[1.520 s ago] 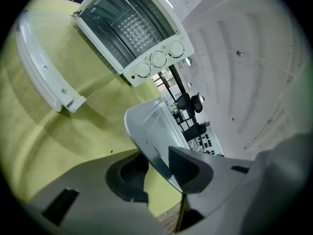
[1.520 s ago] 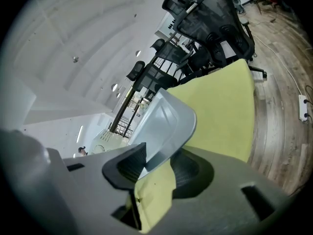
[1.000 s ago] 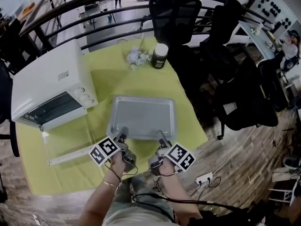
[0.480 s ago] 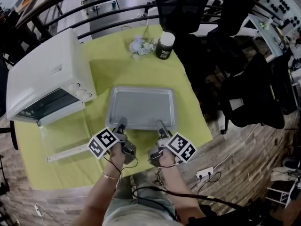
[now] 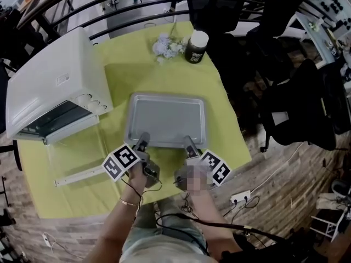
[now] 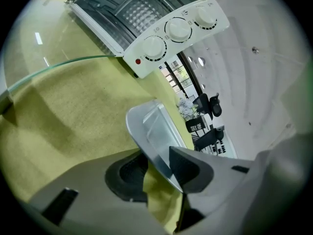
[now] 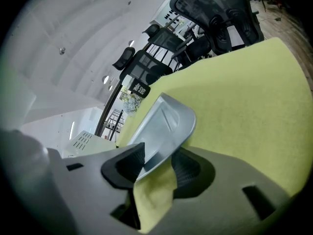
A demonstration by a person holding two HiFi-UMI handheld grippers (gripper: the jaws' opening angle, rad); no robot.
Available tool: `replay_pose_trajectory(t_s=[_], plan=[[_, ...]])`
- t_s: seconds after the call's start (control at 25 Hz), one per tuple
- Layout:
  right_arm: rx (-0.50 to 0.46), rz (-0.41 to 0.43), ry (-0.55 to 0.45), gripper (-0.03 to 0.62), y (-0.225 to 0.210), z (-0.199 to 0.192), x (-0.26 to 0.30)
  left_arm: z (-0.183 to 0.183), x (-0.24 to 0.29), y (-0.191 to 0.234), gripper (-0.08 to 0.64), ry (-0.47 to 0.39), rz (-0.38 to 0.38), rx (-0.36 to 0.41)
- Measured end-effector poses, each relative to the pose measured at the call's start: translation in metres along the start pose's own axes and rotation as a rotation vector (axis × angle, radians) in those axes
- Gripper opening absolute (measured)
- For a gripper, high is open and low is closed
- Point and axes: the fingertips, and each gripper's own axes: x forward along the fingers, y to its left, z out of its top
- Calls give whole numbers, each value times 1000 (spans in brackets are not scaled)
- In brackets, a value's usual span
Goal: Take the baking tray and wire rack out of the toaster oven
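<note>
Baking tray (image 5: 167, 119) flat on bench (image 5: 164, 75), long axis left-right, spot unchanged. Left hand-held gripper (image 5: 143, 140) and right hand-held gripper (image 5: 188, 142) clamp its near rim, right just loosened slightly.

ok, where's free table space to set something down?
Free: yellow-green cloth between the grey metal baking tray and the black white-lidded jar; tray's right rim to the table edge; near-left corner. Crowded: left, white toaster oven with glass door lying open.
</note>
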Motion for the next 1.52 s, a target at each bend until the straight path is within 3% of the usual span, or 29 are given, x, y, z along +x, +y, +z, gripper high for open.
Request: replay_pose_trajectory(t_s=[0.28,0.44,0.56,0.68,0.84,1.12,1.52], plan=[[-50,-27,15,186,-4,-1,5,-3,5,4,137,35,42,43],[-69,-38,21,265,-2,-3,6,-8,8,3,160,74,48,73],[-47,-54,16,354,-3,-3,2,-13,4,3,216,82,59,41],[-27,-77,19,380,-9,-6,-5,-19,-3,7,242,90,76,-5],[-22,-100,19,382,-17,-12,-14,-30,-11,17,249,111,95,-37],[-29,-101,16,379,-16,-24,-26,-33,-25,19,247,97,88,-20],[-60,-48,0,359,10,-39,-43,-20,-64,14,247,45,45,-15]])
